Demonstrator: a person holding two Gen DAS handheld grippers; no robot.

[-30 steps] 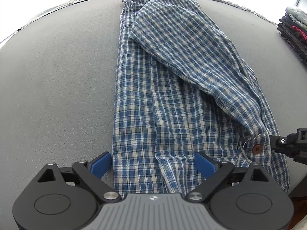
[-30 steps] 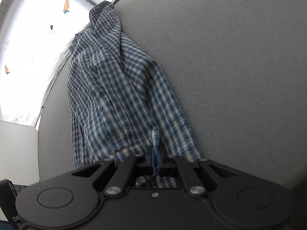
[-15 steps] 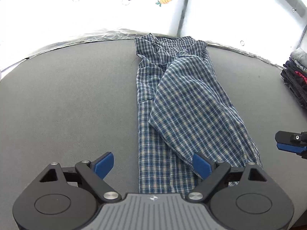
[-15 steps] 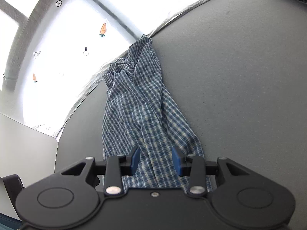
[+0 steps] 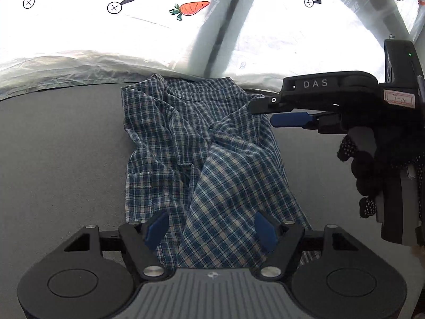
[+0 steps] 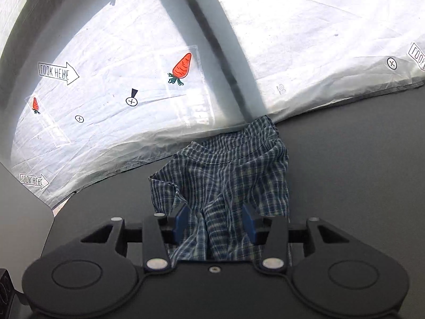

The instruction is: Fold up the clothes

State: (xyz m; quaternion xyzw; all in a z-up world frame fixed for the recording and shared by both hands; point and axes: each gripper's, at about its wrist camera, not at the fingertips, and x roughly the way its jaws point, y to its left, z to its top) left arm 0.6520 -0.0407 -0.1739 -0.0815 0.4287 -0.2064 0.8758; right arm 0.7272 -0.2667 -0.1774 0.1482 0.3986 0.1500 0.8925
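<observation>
A blue and white plaid shirt (image 5: 209,159) lies lengthwise on the grey table (image 5: 61,146), sides folded in, collar end at the far edge. My left gripper (image 5: 211,228) is open above the shirt's middle, holding nothing. My right gripper (image 6: 215,220) is open over the shirt (image 6: 233,178) near the collar end, with cloth between its blue pads but not clamped. It shows from the side in the left wrist view (image 5: 289,119), at the shirt's far right edge, held by a gloved hand.
A white crinkled sheet with carrot and arrow marks (image 6: 183,66) hangs behind the table's far edge (image 5: 66,85). A pale grey panel (image 6: 18,212) stands at the left of the right wrist view. Bare grey table lies on both sides of the shirt.
The right gripper let go of the sleeve cuff and opened. Both grippers moved forward along the shirt toward the collar end. The right gripper now reaches in beside the shirt's far part.
</observation>
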